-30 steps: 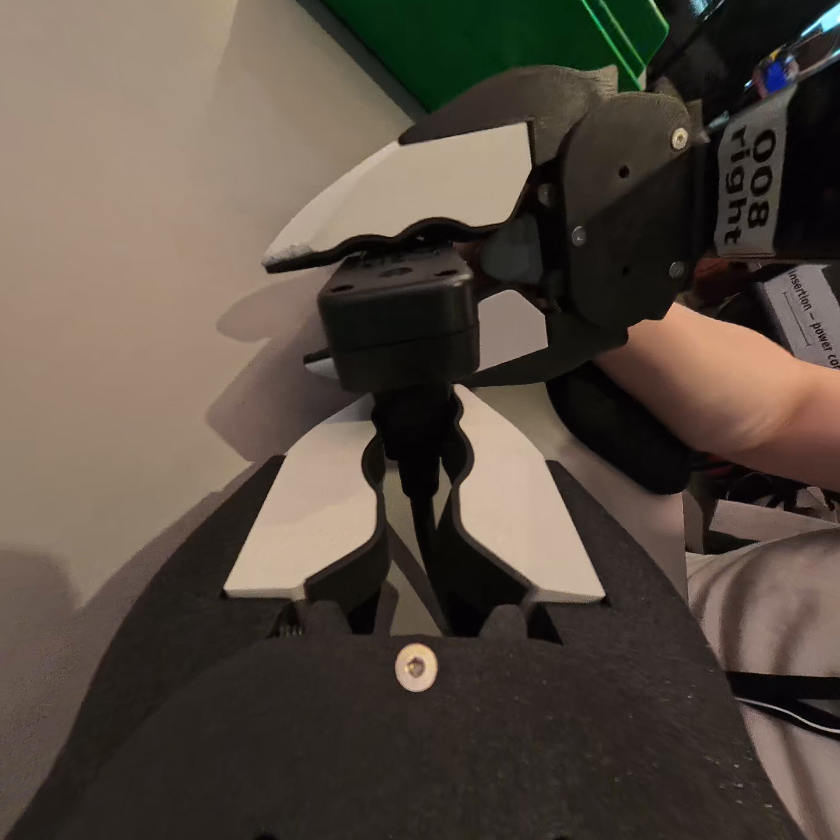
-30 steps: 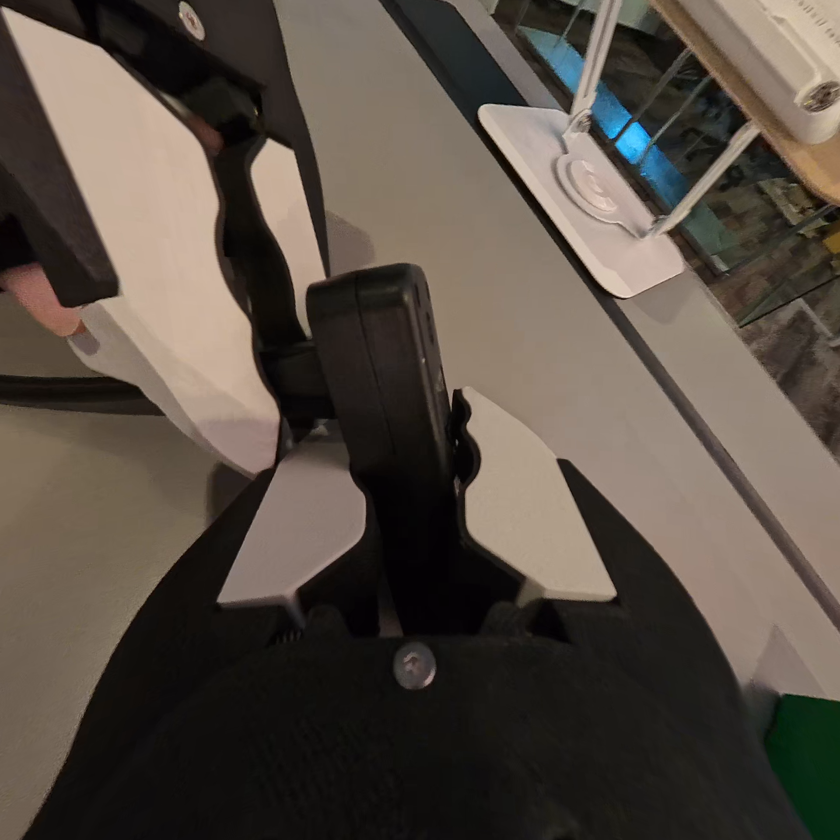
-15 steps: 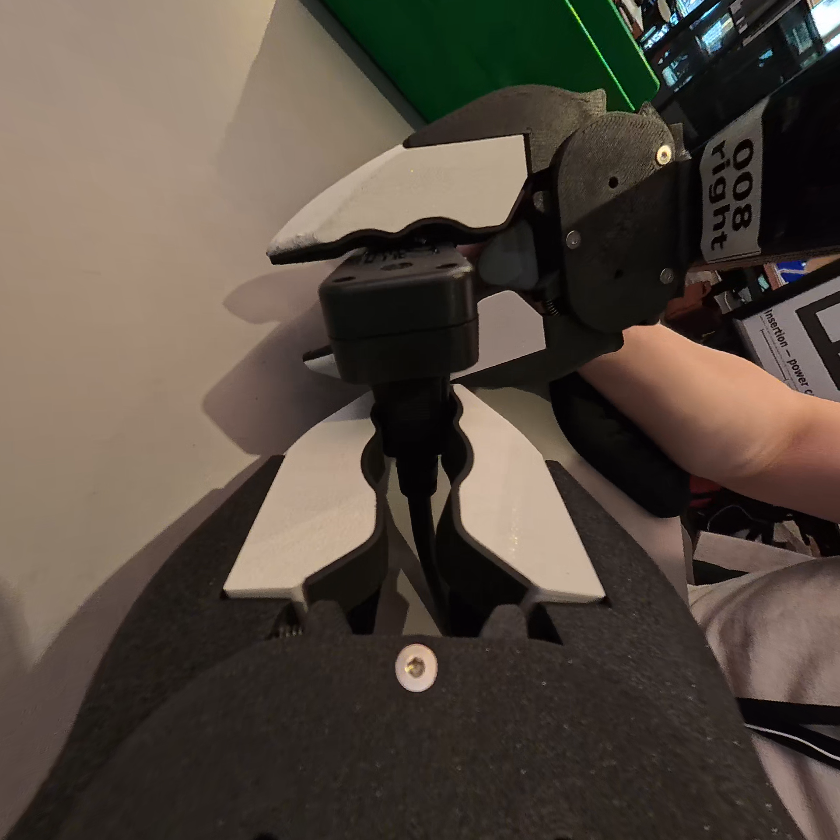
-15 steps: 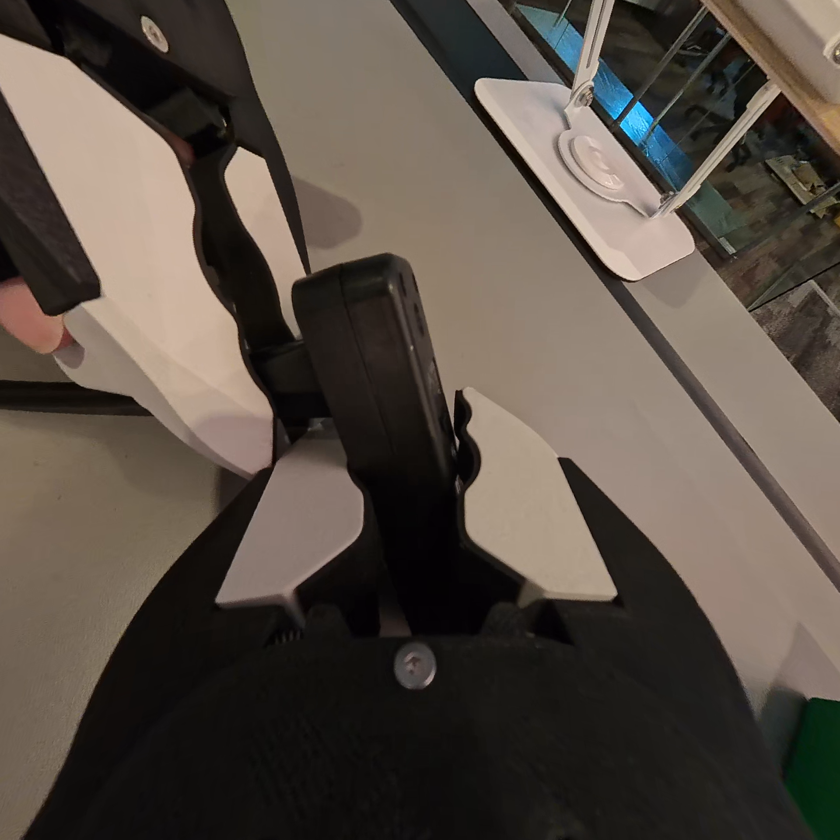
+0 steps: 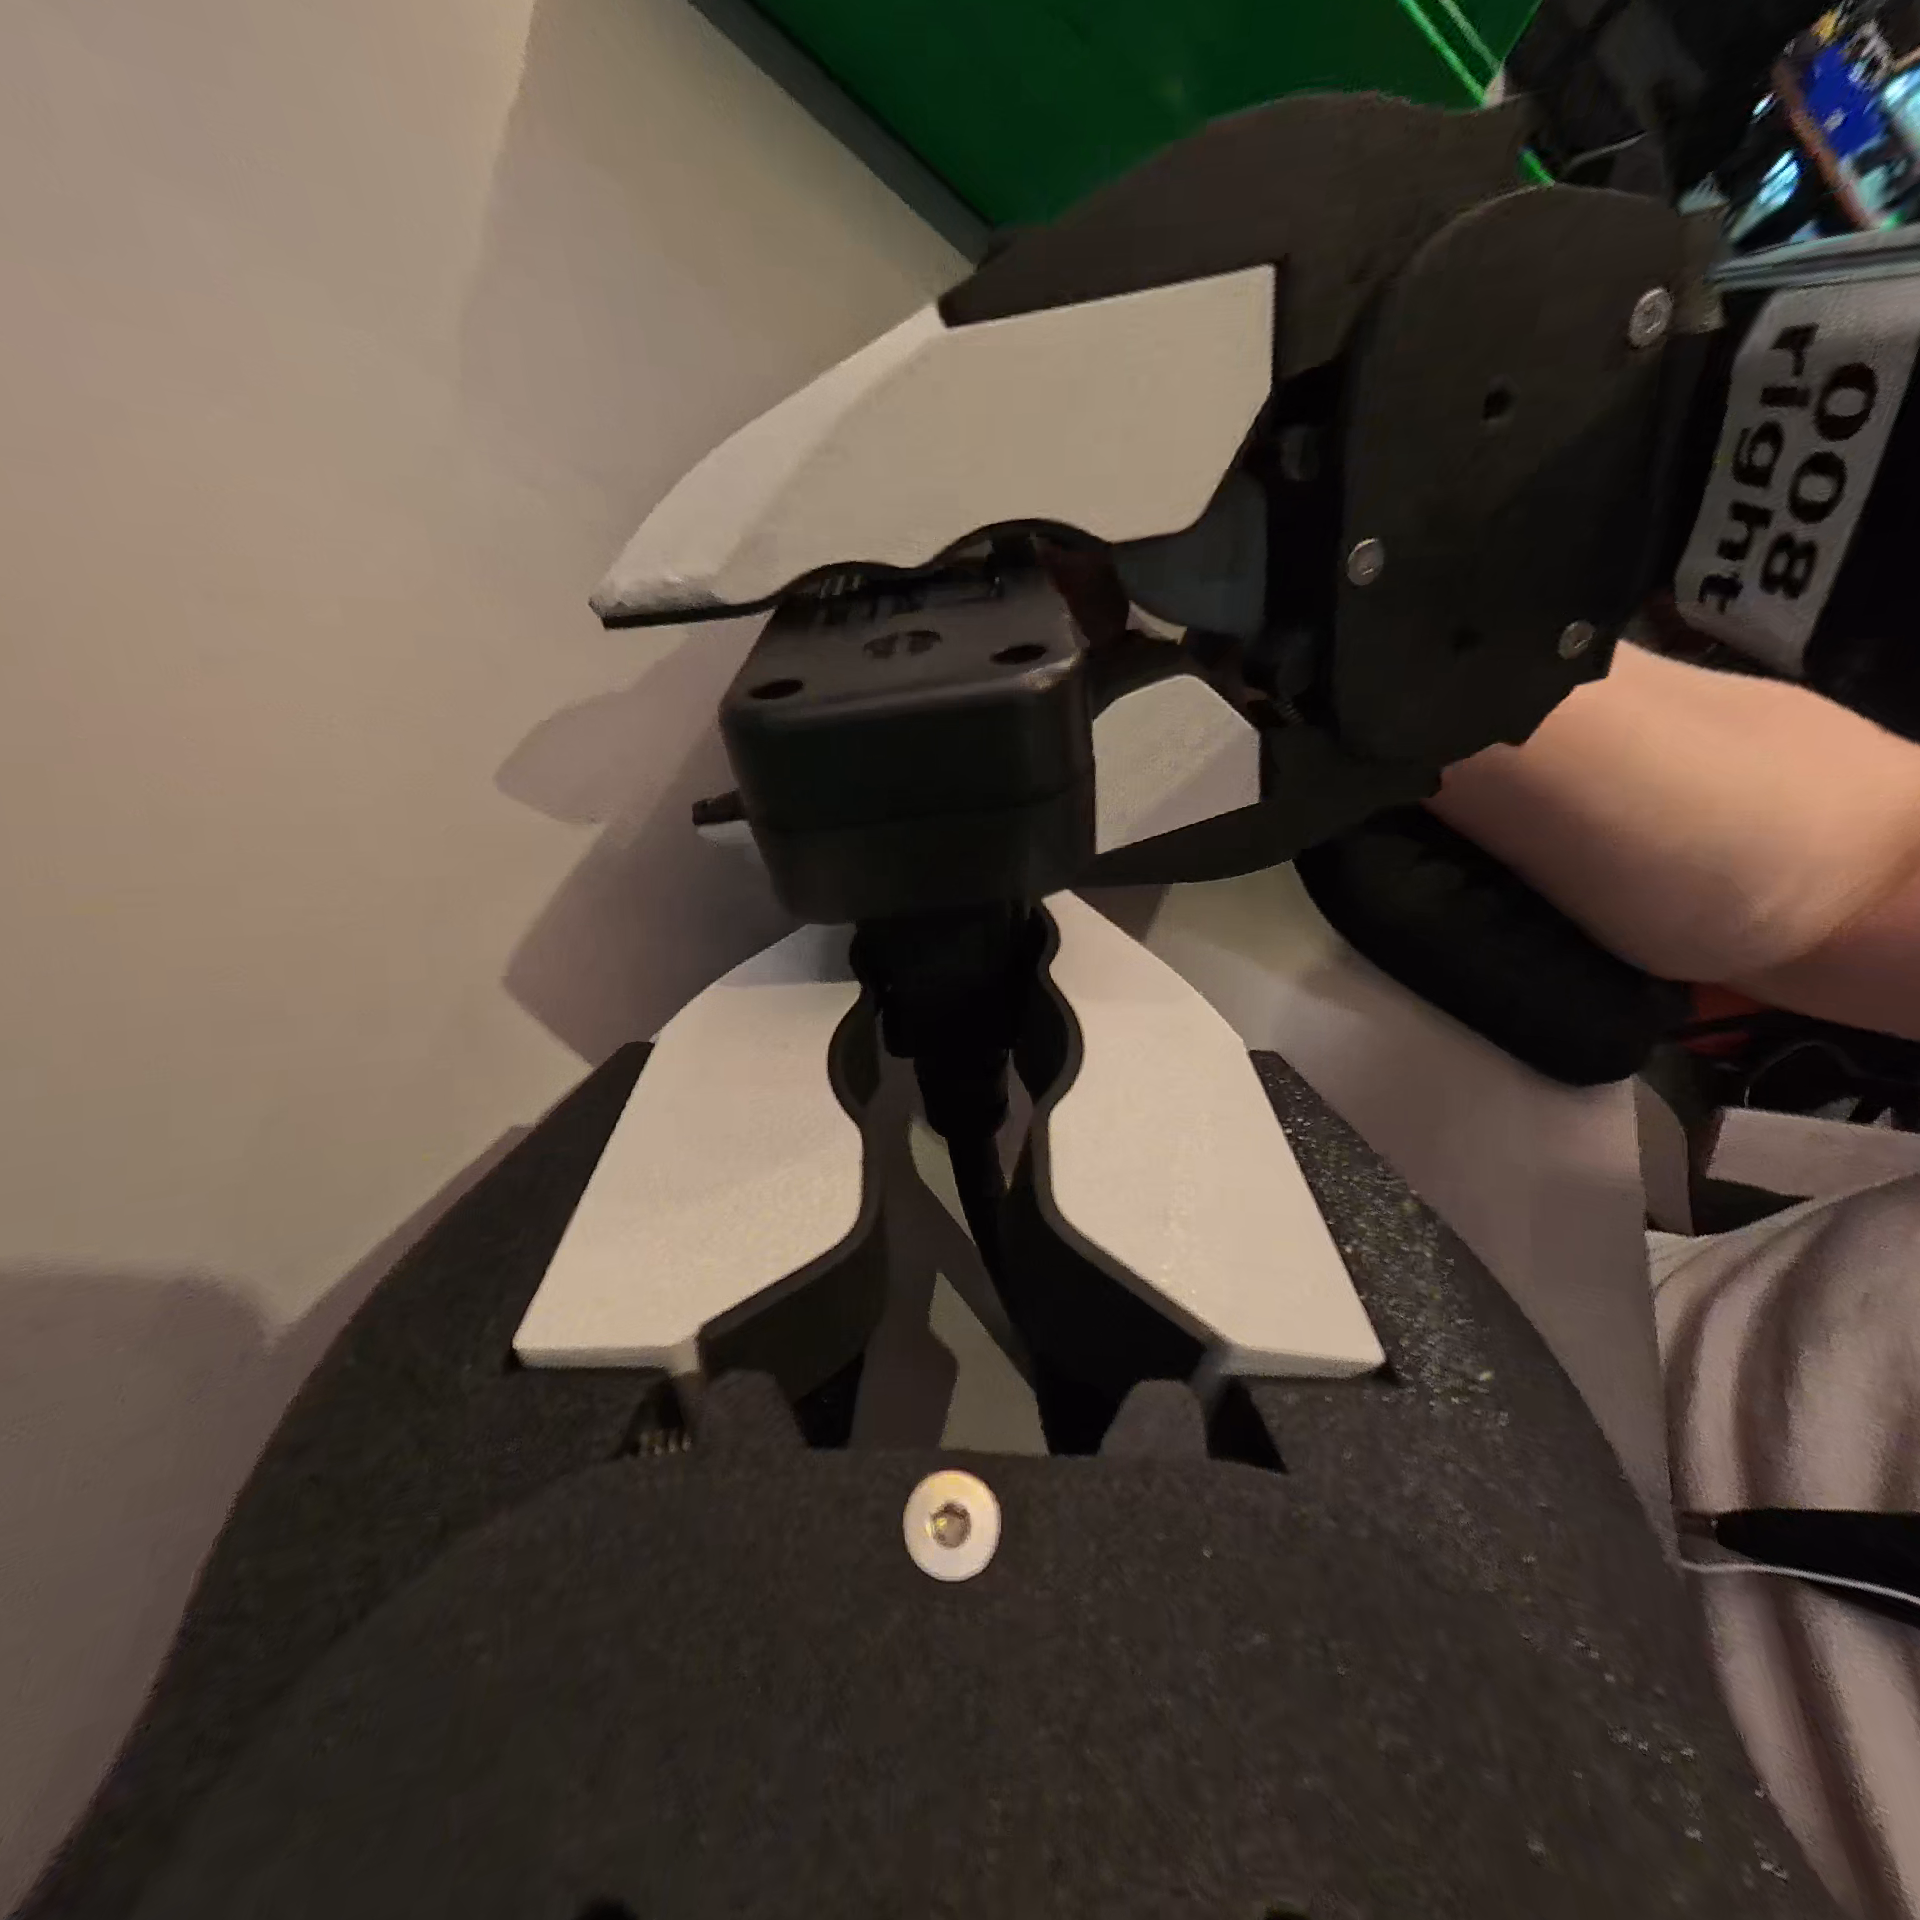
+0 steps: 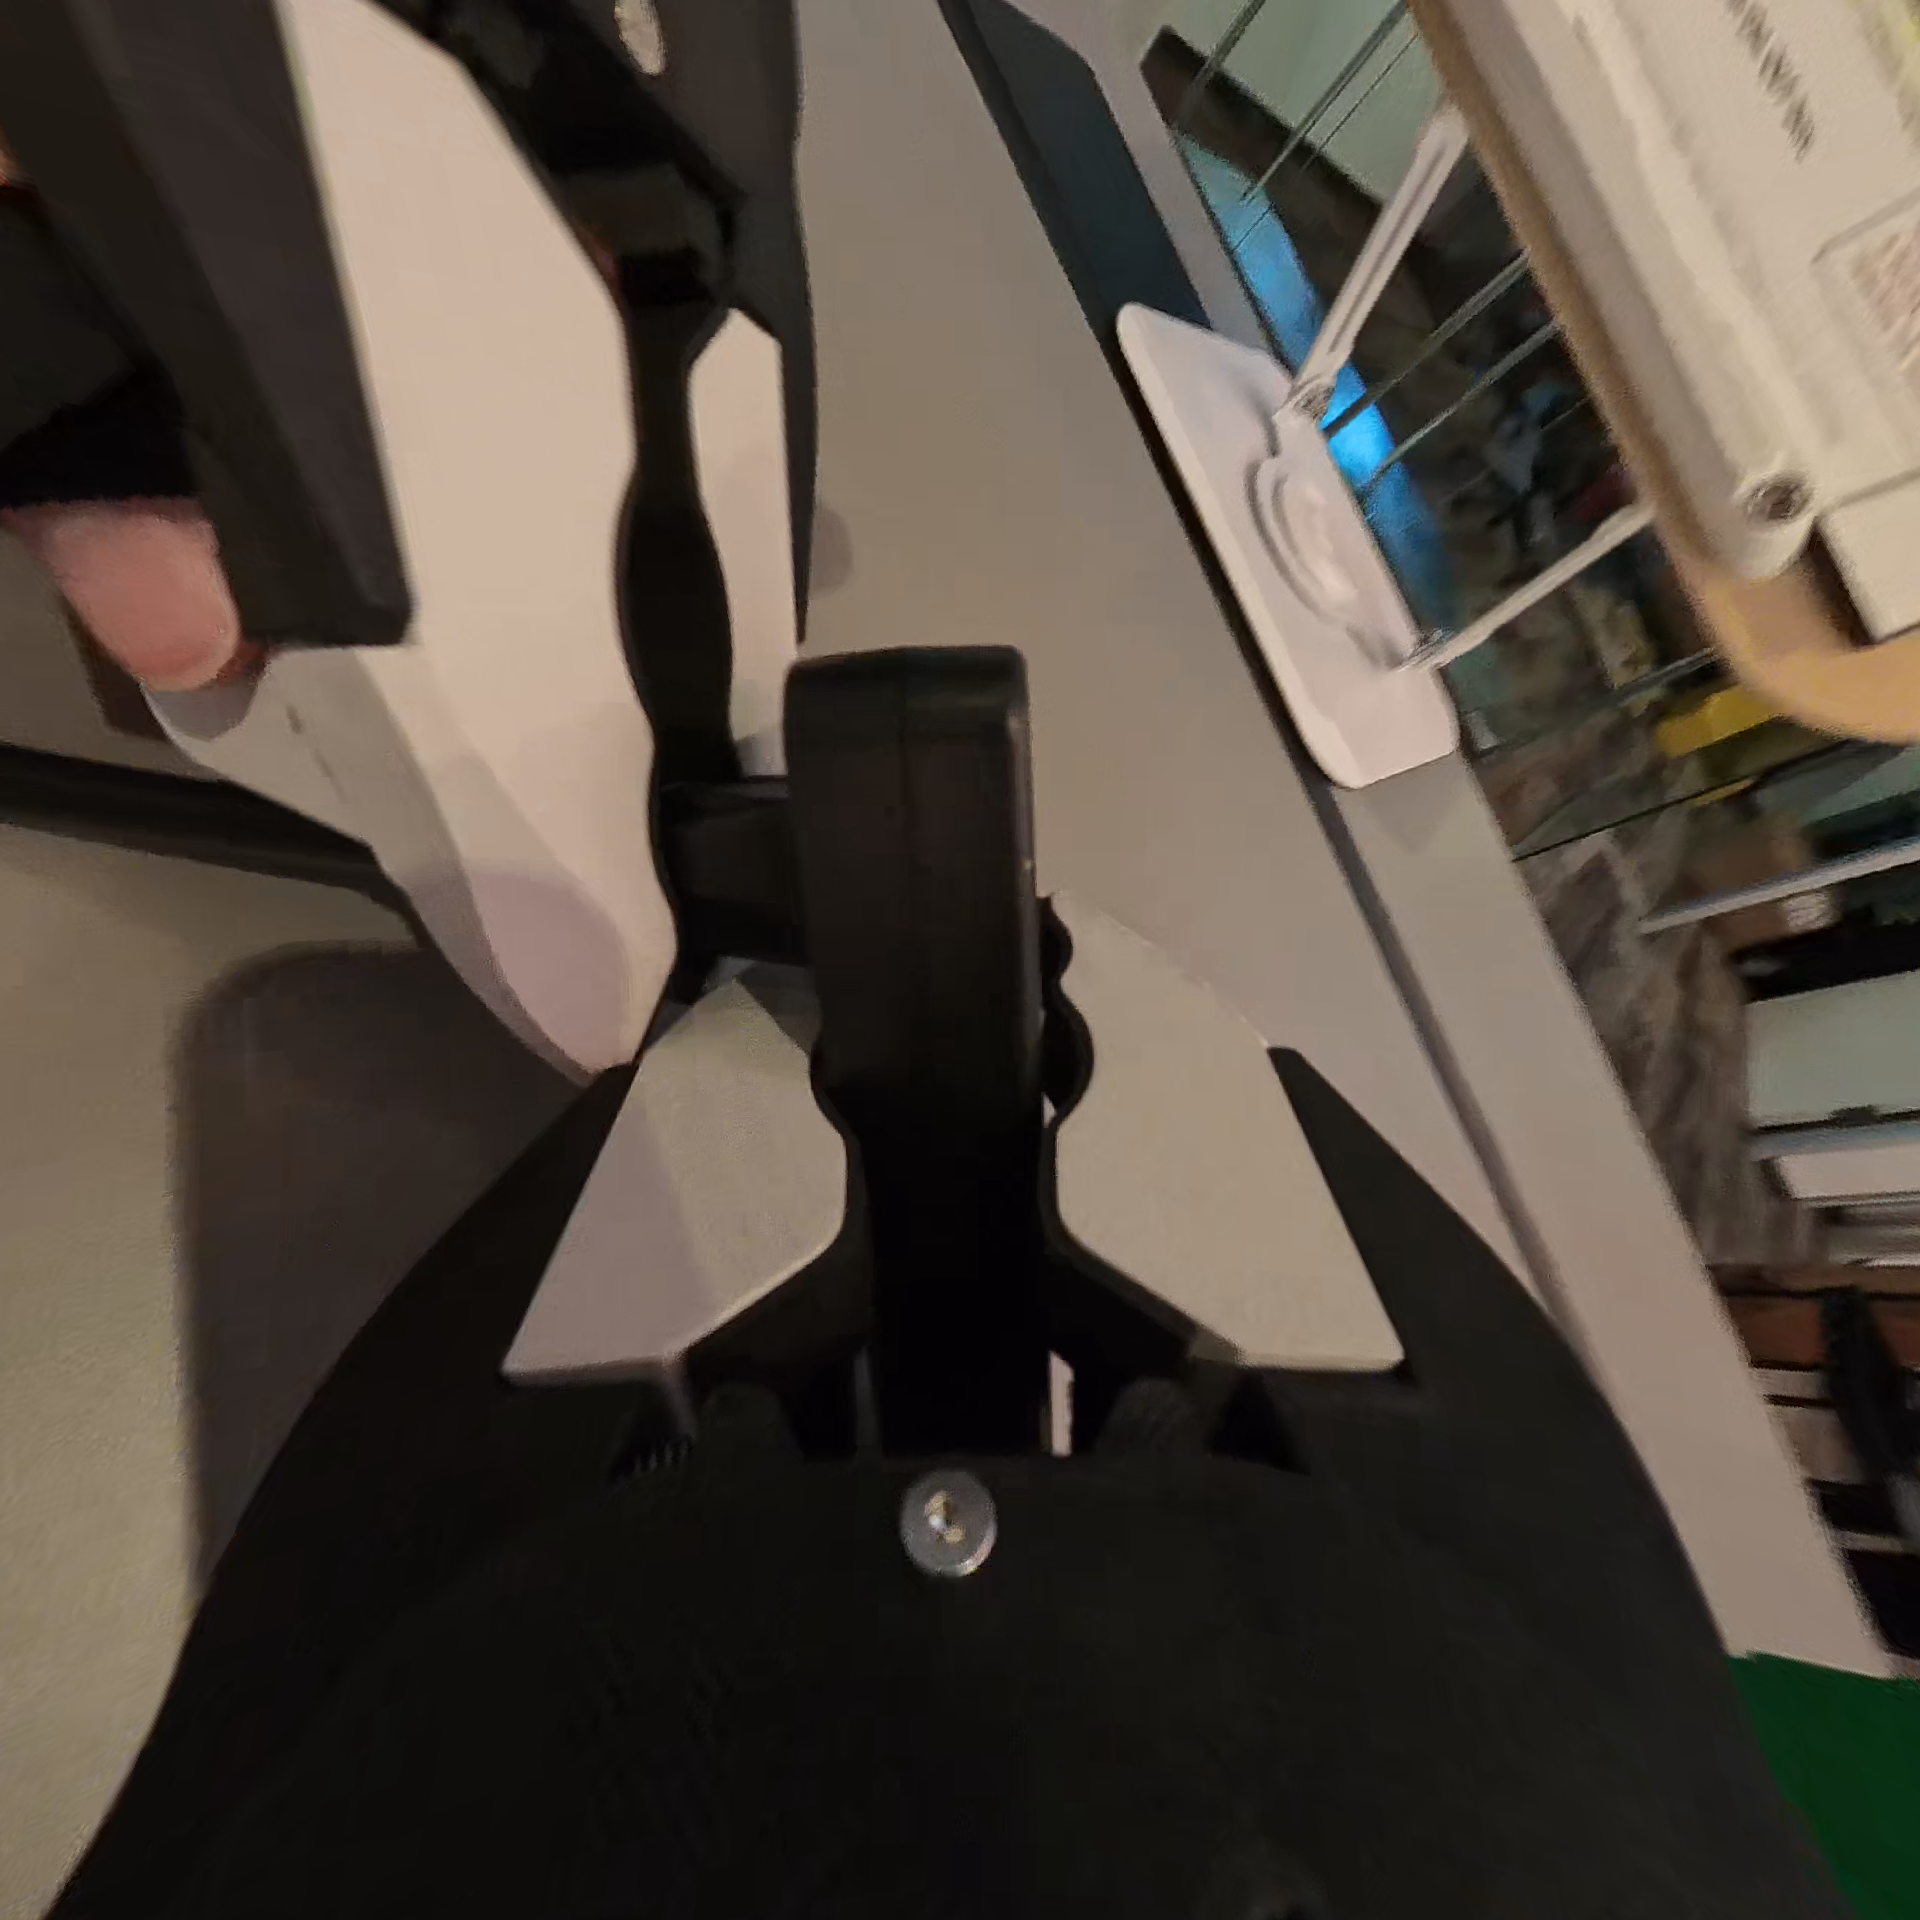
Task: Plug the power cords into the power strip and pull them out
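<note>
A small black power strip block is held off the beige table. My right gripper is shut on the block, its white fingers clamping the block's two flat faces. My left gripper is shut on the black plug of a power cord. The plug meets the block's near face with no gap that I can see. In the right wrist view the left gripper comes in from the upper left with the plug against the block's side. The cord trails left.
A green box stands at the table's far end, also seen in the right wrist view. A white lamp base sits by the table edge under a wooden shelf. A person's forearm holds the right gripper.
The right wrist view has rolled and blurred, so the table edge now runs steeper. The block and plug stay together in both grippers. The left view has barely shifted.
</note>
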